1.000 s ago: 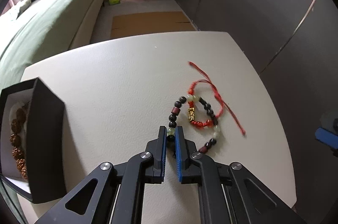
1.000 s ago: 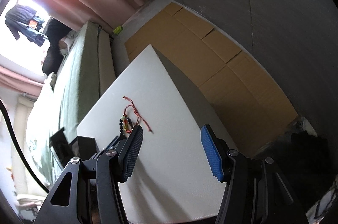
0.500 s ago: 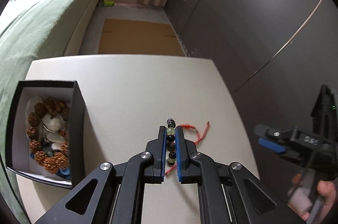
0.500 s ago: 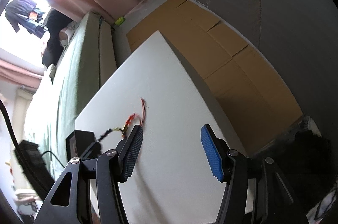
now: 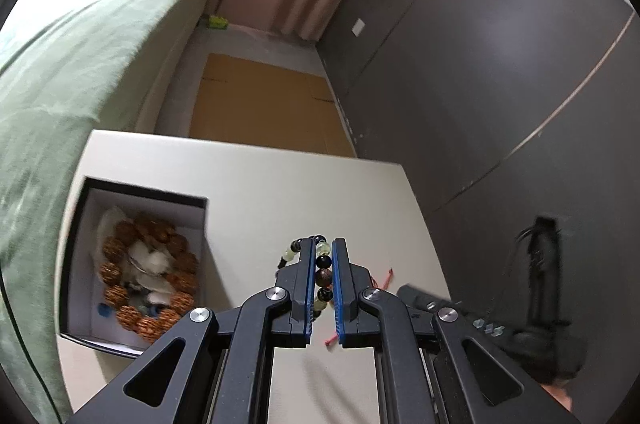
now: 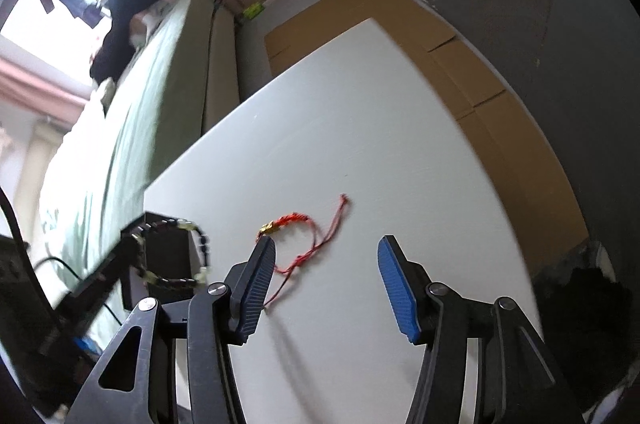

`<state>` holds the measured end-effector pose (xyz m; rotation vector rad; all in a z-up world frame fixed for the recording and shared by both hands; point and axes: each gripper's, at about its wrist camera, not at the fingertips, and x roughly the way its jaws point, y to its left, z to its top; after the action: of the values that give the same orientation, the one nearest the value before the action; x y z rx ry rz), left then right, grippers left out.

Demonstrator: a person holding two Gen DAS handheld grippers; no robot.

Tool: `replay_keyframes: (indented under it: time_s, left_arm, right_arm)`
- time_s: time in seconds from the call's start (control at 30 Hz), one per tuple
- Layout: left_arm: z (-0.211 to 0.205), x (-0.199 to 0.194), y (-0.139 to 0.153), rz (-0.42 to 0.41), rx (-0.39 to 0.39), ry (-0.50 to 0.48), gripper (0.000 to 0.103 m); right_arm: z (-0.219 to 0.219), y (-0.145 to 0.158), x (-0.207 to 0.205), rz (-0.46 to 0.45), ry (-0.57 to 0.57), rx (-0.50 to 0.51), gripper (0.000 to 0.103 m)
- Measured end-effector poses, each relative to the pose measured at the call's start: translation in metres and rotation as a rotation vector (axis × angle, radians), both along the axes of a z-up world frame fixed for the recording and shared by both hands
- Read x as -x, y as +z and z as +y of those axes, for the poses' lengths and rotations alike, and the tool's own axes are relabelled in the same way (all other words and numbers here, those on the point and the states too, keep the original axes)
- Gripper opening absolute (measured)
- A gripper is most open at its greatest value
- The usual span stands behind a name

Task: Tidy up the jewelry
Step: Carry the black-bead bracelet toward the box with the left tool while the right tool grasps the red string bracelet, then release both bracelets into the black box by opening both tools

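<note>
left claw [image 5: 323, 282] pinching beads [image 5: 323, 274], lifted off the desk [image 5: 280, 184] right of the box [image 5: 140, 256] | right claw [image 6: 326, 280] wide apart over red cord [image 6: 304, 236] on desk | risk: dangling loop could snag the box rim or slip free

A wide bare stretch of the worktop [image 6: 360, 128] is seen across the centre and upper right of the right wrist view, with open passage there. Toward the lower centre, the way is crossed by the red cord bracelet [image 6: 304, 236], which lies just ahead of the spread fingers [image 6: 394, 280]. At the left of the left wrist view, the worktop edge is occupied by the open black box [image 5: 200, 220], its upright walls blocking a low approach.
</note>
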<state>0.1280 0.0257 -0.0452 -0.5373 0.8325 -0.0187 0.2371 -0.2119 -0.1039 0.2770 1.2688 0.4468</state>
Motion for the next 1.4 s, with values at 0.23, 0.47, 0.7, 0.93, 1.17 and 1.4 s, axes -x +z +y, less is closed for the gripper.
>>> replay_keyframes:
  time_s: [0.23,0.47,0.7,0.93,1.17,1.4]
  left_arm:
    - [0.022,0.010,0.010,-0.025,0.021,0.030,0.008]
    - [0.043,0.019,0.018,-0.045,0.031,0.074,0.008]
    - [0.066,0.034,0.022,-0.055,0.046,0.122,0.008]
    - [0.080,0.040,0.013,-0.011,0.066,0.137,0.008]
    - [0.108,0.043,-0.016,0.145,0.066,0.251,0.010]
    - [0.121,0.066,-0.001,0.072,0.077,0.292,0.052]
  right_arm:
    - [0.017,-0.013,0.000,0.010,0.017,0.055,0.042]
    - [0.037,-0.018,0.003,-0.016,0.033,0.151,0.042]
    - [0.061,-0.017,0.011,-0.109,0.081,0.304,0.005]
    - [0.046,0.008,0.025,-0.154,0.056,0.182,0.003]
    - [0.044,0.027,0.048,-0.157,0.043,0.063,0.003]
    - [0.063,0.045,0.065,-0.205,0.050,-0.066,0.003]
